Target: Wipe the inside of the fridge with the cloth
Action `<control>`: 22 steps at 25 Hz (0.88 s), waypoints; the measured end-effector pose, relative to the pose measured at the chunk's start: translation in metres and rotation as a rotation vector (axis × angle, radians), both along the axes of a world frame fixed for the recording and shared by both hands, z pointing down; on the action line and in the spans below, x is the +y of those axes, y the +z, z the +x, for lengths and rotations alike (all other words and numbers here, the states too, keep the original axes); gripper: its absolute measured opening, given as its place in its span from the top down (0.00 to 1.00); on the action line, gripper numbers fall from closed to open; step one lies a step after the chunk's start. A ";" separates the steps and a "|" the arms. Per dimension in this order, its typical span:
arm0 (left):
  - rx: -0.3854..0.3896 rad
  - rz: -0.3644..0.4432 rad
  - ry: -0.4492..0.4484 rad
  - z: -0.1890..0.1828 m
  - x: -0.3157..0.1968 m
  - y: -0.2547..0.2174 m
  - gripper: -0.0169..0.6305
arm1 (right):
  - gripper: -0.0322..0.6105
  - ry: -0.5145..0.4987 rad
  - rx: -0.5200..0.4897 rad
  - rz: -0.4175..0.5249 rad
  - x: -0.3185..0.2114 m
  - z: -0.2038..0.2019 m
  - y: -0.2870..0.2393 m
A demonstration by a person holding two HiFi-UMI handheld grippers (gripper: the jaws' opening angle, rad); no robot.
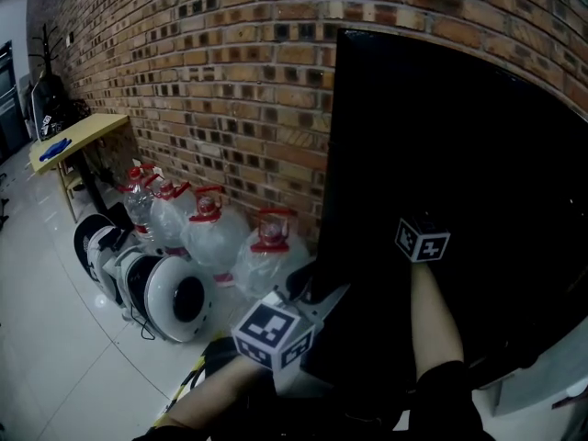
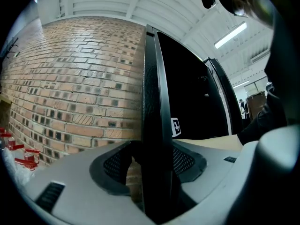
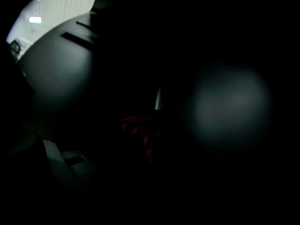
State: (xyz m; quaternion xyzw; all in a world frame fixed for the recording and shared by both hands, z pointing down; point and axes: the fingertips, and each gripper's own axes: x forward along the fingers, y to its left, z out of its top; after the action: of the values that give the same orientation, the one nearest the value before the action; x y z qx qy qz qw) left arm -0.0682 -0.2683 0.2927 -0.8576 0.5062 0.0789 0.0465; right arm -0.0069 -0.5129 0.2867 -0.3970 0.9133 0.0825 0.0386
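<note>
The left forearm [image 1: 213, 395] reaches up and forward, carrying the left gripper [image 2: 152, 149] pointed slightly above level. Its fingers are clamped on the thin front edge of the black fridge door [image 2: 151, 78], one pad on each face, and a brick wall [image 2: 79, 88] lies beyond the left finger. The right forearm [image 1: 434, 324], bare below a dark sleeve [image 1: 446, 389], stretches straight ahead into the dark fridge [image 1: 478, 154]. Only the right gripper's marker cube [image 1: 423, 240] catches light.

In the very dim right gripper view, the right gripper [image 3: 150, 130] appears closed on the cloth [image 3: 136, 122]. It shows as a faint reddish, textured bunch between the fingertips, with a pale sliver just above them.

Each cube carries black-and-white square code markers. The left one [image 1: 273, 333] shows a blocky pattern on top, and none of it is readable text.
</note>
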 end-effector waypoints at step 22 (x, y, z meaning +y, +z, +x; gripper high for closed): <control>0.165 0.072 -0.013 -0.037 0.043 -0.015 0.60 | 0.83 -0.501 -0.017 0.026 0.243 -0.034 0.068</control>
State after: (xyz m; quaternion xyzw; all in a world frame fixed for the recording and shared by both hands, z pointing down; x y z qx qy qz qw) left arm -0.1054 -0.2248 0.2777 -0.8426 0.5106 0.1672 0.0361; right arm -0.0411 -0.2699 0.3547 -0.1584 0.9817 0.0787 0.0705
